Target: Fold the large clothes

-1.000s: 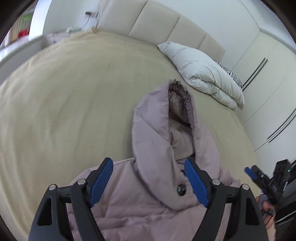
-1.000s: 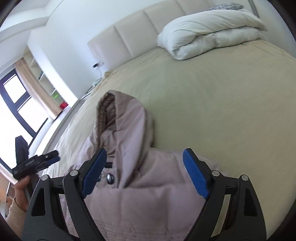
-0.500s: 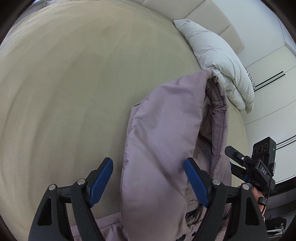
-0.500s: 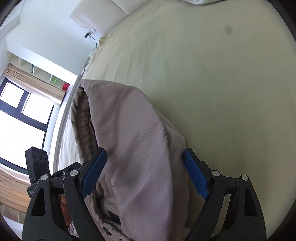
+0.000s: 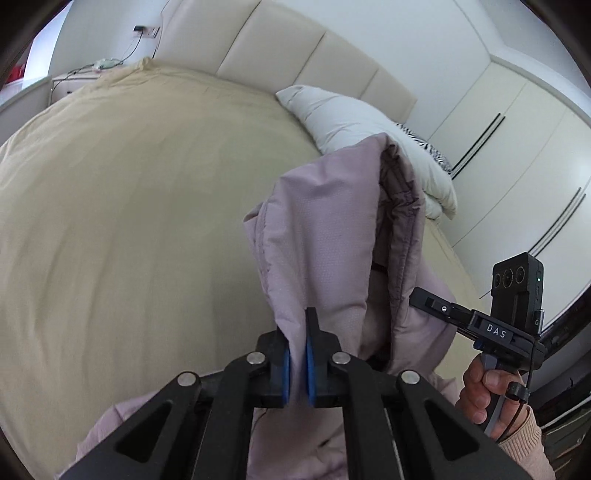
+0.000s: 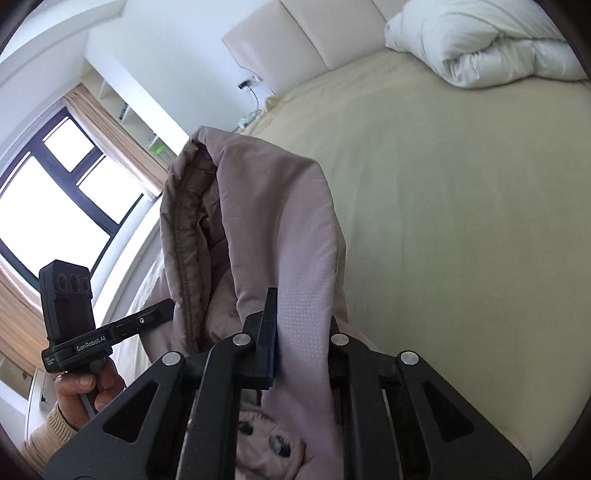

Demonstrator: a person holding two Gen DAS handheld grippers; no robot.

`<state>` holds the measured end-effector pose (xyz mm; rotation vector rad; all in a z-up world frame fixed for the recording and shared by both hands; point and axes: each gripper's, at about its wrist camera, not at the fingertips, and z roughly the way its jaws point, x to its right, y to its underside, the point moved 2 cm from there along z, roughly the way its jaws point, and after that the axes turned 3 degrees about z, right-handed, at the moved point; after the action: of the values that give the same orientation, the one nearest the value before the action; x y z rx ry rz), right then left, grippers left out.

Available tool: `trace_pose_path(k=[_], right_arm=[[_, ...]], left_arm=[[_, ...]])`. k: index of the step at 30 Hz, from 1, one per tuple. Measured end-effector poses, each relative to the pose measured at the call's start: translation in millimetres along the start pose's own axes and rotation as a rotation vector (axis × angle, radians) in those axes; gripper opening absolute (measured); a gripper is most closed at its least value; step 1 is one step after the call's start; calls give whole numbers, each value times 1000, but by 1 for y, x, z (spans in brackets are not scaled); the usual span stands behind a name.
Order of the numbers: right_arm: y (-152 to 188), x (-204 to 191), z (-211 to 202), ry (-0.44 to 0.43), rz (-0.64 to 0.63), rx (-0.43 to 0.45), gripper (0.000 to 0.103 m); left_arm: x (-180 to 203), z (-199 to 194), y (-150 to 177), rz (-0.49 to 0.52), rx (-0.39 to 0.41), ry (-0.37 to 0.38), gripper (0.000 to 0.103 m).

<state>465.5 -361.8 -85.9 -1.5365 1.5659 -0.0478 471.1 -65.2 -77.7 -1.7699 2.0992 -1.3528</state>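
While both grippers [image 5: 297, 363] [image 6: 291, 354] pinch the hood [image 5: 325, 236] edges, bedspread [image 5: 129, 221] bare beyond.

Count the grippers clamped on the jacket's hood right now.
2. The left gripper pinches one side edge of the hood; the right gripper pinches the opposite side. Its far finger is hidden behind the fabric.

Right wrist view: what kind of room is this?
Most likely a home bedroom: a bed with a padded headboard, a folded white duvet, and built-in wardrobe doors in the left wrist view.
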Motion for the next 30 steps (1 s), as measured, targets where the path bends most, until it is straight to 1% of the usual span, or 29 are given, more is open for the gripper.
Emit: trace_pose_path(k=[2, 4, 6, 7, 9, 11, 12, 13, 14, 15, 16, 18, 19, 21, 23, 25, 27, 28, 30], right_arm=[[20, -19, -35, -57, -39, 41, 11], [45, -37, -66, -82, -70, 64, 11], [76, -49, -92, -72, -94, 61, 11], [93, -47, -110, -68, -86, 70, 12], [132, -42, -135, -35, -65, 59, 16], [176, -33, -154, 18, -58, 51, 24], [201, -26, -163, 53, -56, 36, 29], [225, -17, -172, 84, -46, 12, 47], [244, -9, -180, 107, -18, -2, 62], [260, -2, -190, 99, 17, -2, 63], [270, 6, -199, 79, 54, 8, 63], [275, 13, -218, 61, 118, 58, 66], [272, 10, -224, 61, 125, 87, 66], [262, -11, -235, 60, 93, 144, 66], [242, -37, -239, 53, 42, 172, 66], [222, -69, -228, 75, -27, 162, 66], [214, -95, -207, 148, -121, 127, 66], [214, -103, -193, 184, -168, 102, 65], [212, -111, -156, 230, -243, 25, 62]], left_arm=[[19, -32, 18, 43, 46, 25, 7], [36, -61, 42, 85, 74, 36, 7], [47, -86, 70, 117, 93, 44, 9], [51, -96, 85, 126, 93, 43, 11], [53, -113, 117, 118, 88, 45, 14], [50, -127, 151, 106, 53, 21, 36], [47, -134, 167, 103, 38, -3, 37], [45, -141, 182, 99, 22, -29, 37], [43, -147, 194, 99, 4, -54, 37], [41, -154, 203, 92, -5, -79, 37], [40, -161, 209, 78, 2, -86, 37], [45, -174, 209, 67, 31, -62, 37], [53, -179, 203, 76, 54, -58, 37], [75, -185, 189, 128, 102, -27, 37], [95, -183, 174, 183, 133, -9, 38], [108, -168, 164, 216, 124, -9, 38], [107, -144, 162, 227, 96, -49, 38], [103, -128, 162, 223, 70, -65, 38], [89, -95, 169, 201, -8, -98, 37]])
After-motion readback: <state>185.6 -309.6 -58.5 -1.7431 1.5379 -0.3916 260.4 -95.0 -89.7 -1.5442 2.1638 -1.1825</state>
